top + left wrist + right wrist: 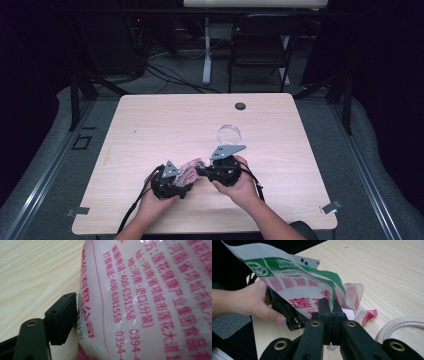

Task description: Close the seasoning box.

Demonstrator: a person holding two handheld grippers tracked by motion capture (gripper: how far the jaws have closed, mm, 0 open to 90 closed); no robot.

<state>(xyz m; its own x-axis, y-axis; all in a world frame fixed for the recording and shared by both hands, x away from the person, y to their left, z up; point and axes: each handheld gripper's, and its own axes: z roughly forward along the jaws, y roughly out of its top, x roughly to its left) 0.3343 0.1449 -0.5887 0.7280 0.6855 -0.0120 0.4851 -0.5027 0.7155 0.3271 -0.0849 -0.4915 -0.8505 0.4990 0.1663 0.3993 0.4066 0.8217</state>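
Both hand-held grippers meet over the near middle of the surface [150, 125], with a printed plastic packet [187, 171] stretched between them.

Right hand-held gripper [331, 305]: jaws clamped together on the packet's upper edge, the film pinched flat between the pads. The grip sits near the torn, crumpled corner [362, 312] (pink-stained scraps trail from it), which suggests the edge is held so the bag can be pulled or tipped open.

Left hand-held gripper [167, 181]: in the left gripper view one black pad [61, 320] presses against the packet's side by the barcode; the opposite pad is hidden behind the bag. I judge it as clenched on the packet's body, serving as the anchor while the right one works the top.

Packet position: lifted off the wood, tilted, its white face with red lettering and a green band turned toward the right gripper's camera. Contents look pale and granular through the film.

A clear glass bowl [228, 134] stands just beyond the right hand, its rim near the packet, probably placed there to receive the contents.
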